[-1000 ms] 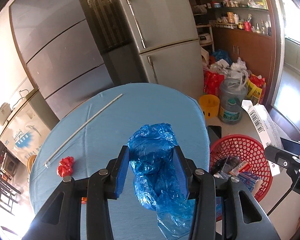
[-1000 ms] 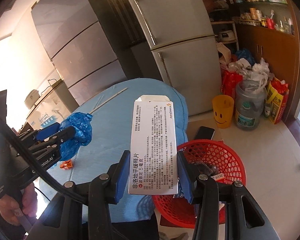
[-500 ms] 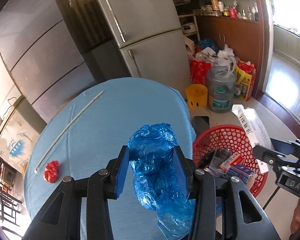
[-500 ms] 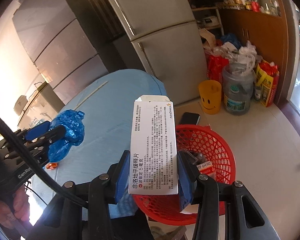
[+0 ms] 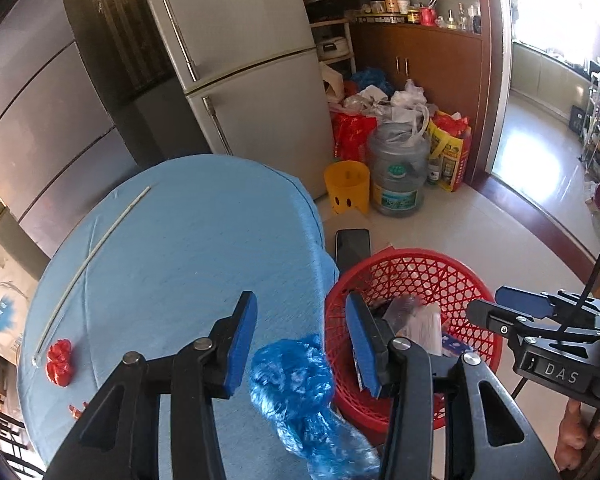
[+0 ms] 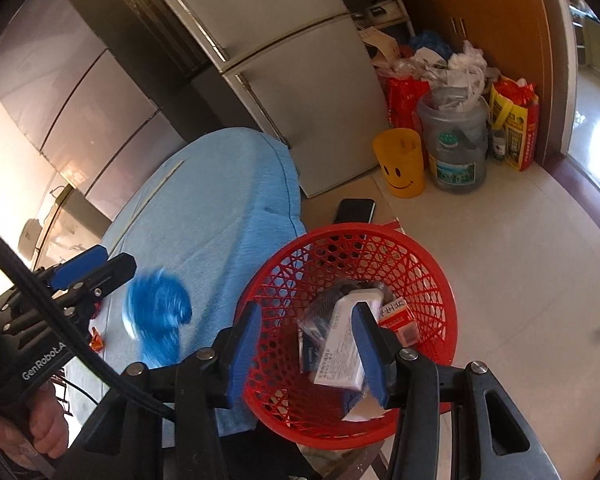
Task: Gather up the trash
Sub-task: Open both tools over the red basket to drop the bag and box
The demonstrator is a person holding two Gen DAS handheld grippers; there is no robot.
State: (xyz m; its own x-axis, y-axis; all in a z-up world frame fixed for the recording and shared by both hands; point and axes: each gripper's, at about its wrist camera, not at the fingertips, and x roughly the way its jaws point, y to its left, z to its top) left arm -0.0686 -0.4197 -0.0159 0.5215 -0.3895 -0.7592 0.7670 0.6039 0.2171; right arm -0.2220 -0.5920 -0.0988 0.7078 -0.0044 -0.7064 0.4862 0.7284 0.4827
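A round table covered in a blue cloth [image 5: 180, 248] is the landmark. Low over its near right edge, the left gripper [image 5: 302, 344] has its blue-padded jaws spread wide, holding nothing. A crumpled blue plastic bag [image 5: 300, 396] sits just below and between them, at the table's edge. A red mesh basket [image 5: 420, 276] holding boxes stands right of the table. The right gripper [image 5: 512, 312] reaches in beyond the basket. A white rod [image 5: 88, 260] and a red wrapper [image 5: 59, 362] lie on the table's left side.
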